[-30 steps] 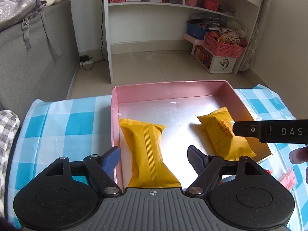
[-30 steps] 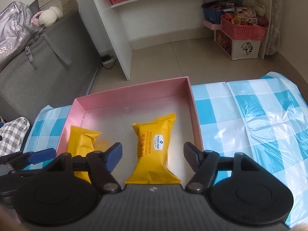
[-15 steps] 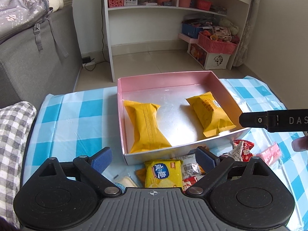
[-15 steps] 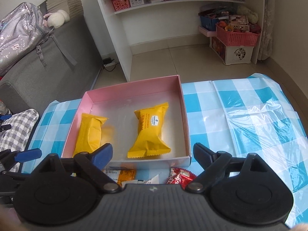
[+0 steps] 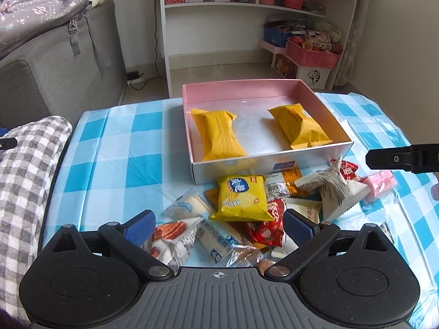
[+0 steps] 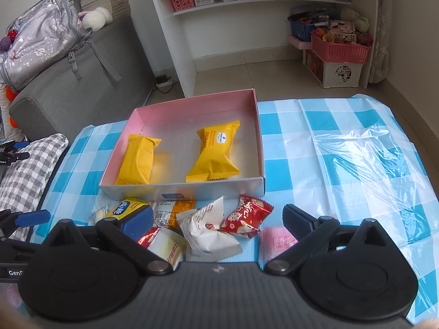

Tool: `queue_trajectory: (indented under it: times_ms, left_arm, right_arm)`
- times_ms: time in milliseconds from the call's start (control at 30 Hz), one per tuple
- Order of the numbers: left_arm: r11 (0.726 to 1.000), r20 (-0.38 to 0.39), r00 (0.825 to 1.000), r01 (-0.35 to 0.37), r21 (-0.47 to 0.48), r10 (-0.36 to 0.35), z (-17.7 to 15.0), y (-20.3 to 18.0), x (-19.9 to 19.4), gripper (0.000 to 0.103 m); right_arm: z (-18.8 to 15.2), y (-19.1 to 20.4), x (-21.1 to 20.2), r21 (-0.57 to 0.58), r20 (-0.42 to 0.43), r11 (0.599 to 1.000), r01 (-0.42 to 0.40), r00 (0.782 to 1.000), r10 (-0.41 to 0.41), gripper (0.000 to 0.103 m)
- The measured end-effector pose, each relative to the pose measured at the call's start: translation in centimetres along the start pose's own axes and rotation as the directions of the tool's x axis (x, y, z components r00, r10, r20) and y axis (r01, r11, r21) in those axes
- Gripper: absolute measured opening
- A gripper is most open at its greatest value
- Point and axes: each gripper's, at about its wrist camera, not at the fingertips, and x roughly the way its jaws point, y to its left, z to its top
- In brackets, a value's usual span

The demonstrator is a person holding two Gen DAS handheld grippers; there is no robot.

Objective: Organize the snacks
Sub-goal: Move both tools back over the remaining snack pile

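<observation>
A pink box sits on the blue checked tablecloth and holds two yellow snack packs, also in the right wrist view. A pile of loose snacks lies in front of it: a yellow cracker pack, a white pack, a red pack and a pink pack. My left gripper is open above the pile. My right gripper is open above the white and red packs.
A grey checked cloth lies at the table's left edge. A grey sofa with a backpack stands to the left. White shelves and a pink basket stand beyond on the floor. Crinkled clear plastic covers the right of the table.
Both grippers have pulled back from over the box toward the near side. The loose snack pile in front of the box has come into view. Both stay open.
</observation>
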Motion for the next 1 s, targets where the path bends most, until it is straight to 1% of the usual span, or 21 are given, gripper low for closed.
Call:
queue_trajectory:
  times_ms: [133,233,333,400,500,567,667,733,833,933,1000]
  left_arm:
    - [1.000,-0.003,1.000,-0.007,0.008,0.007,-2.1,0.6,0.1,0.101]
    - [1.000,-0.005,1.000,0.015,0.013,-0.015,-3.9,1.6,0.6,0.101]
    - [0.999,-0.001,1.000,0.009,0.032,-0.009,-5.3,2.3,1.3,0.101]
    - [0.999,-0.002,1.000,0.000,0.040,0.000,-5.9,2.5,1.6,0.101]
    - [0.999,0.015,1.000,0.001,0.038,-0.001,-6.3,2.8,1.8,0.101]
    - [0.999,0.038,0.999,0.009,0.041,-0.010,-6.3,3.1,1.9,0.101]
    - [0.999,0.056,0.998,0.000,0.049,-0.002,-6.1,3.8,2.5,0.101]
    - [0.999,0.060,0.998,-0.001,0.034,-0.001,-6.1,4.5,2.9,0.101]
    - [1.000,0.073,0.997,0.027,0.002,-0.027,-6.0,5.2,3.2,0.100]
    - [0.999,0.087,0.996,0.039,-0.017,-0.037,-6.0,5.5,3.4,0.099]
    - [0.999,0.093,0.995,0.046,-0.028,-0.043,-6.1,5.5,3.6,0.097]
  right_arm:
    - [-1.6,-0.5,-0.3,-0.014,-0.002,1.000,-0.012,1.000,0.012,0.102]
    - [-2.8,-0.5,-0.2,-0.050,-0.019,0.999,-0.018,1.000,0.017,0.102]
    - [-4.0,-0.5,-0.4,-0.093,-0.019,0.995,-0.030,0.999,0.029,0.102]
    - [-4.6,-0.3,-0.3,-0.131,-0.009,0.991,-0.024,1.000,0.023,0.102]
    - [-5.1,0.2,-0.2,-0.178,0.008,0.984,-0.014,1.000,0.016,0.102]
    - [-5.2,0.4,-0.1,-0.198,0.014,0.980,-0.023,1.000,0.027,0.102]
    - [-5.2,0.8,0.1,-0.215,0.024,0.976,-0.038,0.999,0.045,0.102]
    - [-5.2,0.9,0.3,-0.221,0.034,0.974,-0.044,0.998,0.053,0.102]
    - [-5.1,1.1,0.9,-0.222,0.040,0.974,-0.040,0.998,0.051,0.102]
    - [-5.0,1.2,1.6,-0.224,0.040,0.974,-0.040,0.998,0.050,0.102]
    - [-4.9,1.4,2.2,-0.233,0.039,0.972,-0.036,0.998,0.046,0.101]
